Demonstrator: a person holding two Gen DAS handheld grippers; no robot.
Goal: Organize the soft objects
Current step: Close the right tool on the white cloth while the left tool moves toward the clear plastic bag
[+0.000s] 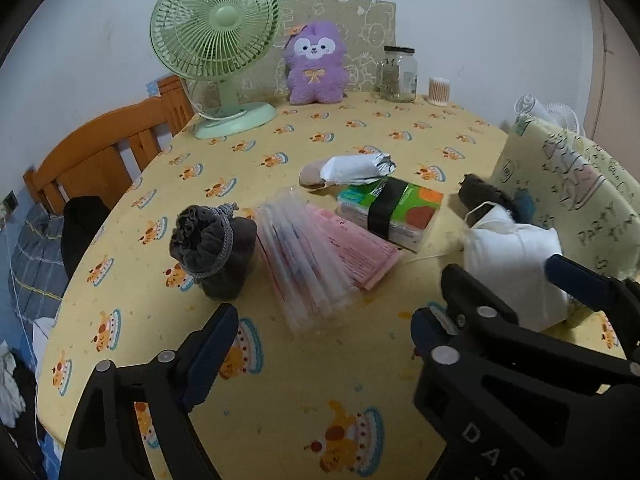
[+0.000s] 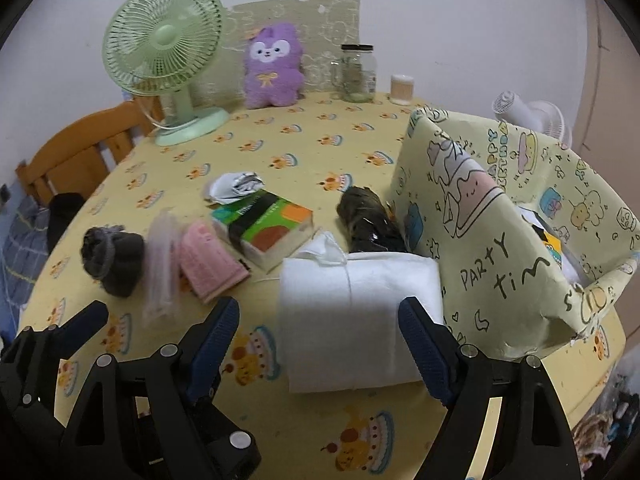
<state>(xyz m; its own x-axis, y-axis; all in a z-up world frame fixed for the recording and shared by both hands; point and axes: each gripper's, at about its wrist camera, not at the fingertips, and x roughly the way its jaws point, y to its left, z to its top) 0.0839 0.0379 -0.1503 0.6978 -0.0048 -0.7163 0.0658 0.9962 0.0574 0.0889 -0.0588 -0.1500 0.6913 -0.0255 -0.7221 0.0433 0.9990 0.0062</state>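
A white folded cloth bundle [image 2: 356, 320] tied with string lies on the table in front of the paper-wrapped box [image 2: 504, 248]. My right gripper [image 2: 320, 340] is open, its fingers on either side of the bundle's near end. My left gripper [image 1: 324, 336] is open and empty above the table, near a clear plastic packet [image 1: 304, 264]. A grey rolled sock [image 1: 212, 244], a pink packet [image 1: 356, 248], a tissue pack [image 1: 392, 208], a white-and-beige roll [image 1: 348, 170] and a dark bundle [image 2: 368, 220] lie around. The bundle also shows in the left wrist view [image 1: 516, 264].
A green fan [image 1: 216, 48], a purple plush [image 1: 316, 64], a glass jar [image 1: 396, 74] and a cotton-swab tub [image 1: 439, 91] stand at the table's back. A wooden chair [image 1: 100, 156] stands left. The table has a yellow patterned cloth [image 1: 320, 380].
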